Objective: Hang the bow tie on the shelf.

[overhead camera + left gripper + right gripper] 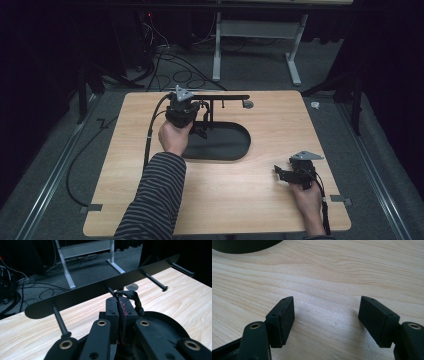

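A black stand has an oval base and a raised horizontal bar with several pegs sticking out toward me. My left gripper is at the bar's left end, over the base. In the left gripper view the left gripper is shut on a small dark strap with a reddish face. The strap's black loop sits right at the tip of the bar's middle peg. My right gripper hovers low over the table's right front. In the right gripper view the right gripper is open with bare wood between the jaws.
The light wooden table has a round grey grommet behind the stand. Beyond the far edge are a white table frame and loose cables on the grey floor. A striped sleeve crosses the table's left front.
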Demonstrator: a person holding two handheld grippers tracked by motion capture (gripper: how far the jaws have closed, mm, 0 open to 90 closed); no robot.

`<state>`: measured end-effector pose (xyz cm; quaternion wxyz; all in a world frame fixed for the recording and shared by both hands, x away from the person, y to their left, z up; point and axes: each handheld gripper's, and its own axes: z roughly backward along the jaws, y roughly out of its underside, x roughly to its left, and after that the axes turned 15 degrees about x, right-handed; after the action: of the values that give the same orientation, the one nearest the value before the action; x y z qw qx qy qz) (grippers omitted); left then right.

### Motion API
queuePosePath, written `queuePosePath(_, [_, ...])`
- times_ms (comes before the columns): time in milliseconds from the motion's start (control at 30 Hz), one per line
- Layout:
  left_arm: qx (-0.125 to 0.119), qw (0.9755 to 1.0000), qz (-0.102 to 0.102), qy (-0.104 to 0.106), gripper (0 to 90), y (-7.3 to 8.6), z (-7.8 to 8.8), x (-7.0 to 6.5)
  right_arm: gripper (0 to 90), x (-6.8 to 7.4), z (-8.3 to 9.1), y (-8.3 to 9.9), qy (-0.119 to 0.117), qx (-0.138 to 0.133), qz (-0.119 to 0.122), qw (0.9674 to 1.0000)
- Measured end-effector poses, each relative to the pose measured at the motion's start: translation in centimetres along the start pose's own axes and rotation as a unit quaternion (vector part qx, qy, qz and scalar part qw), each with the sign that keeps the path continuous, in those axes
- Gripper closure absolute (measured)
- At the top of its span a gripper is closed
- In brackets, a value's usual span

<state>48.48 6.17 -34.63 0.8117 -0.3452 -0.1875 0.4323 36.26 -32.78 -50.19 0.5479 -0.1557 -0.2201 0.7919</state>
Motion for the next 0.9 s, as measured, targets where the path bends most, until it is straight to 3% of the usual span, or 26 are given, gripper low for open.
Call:
queuePosePath(567, [0.0, 0.9997, 0.014, -0.022, 86.4, -0.7, -1.2, 0.5, 30.8, 0.0, 0.0, 0.0, -0.002, 0.001, -0.001, 1.0])
queuePosePath(900, [0.014, 0.9993, -0.002, -0.035, 83.5, -0.4, -1.3, 0.4, 30.8, 0.0, 0.0, 0.0, -0.001, -0.001, -0.001, 1.0])
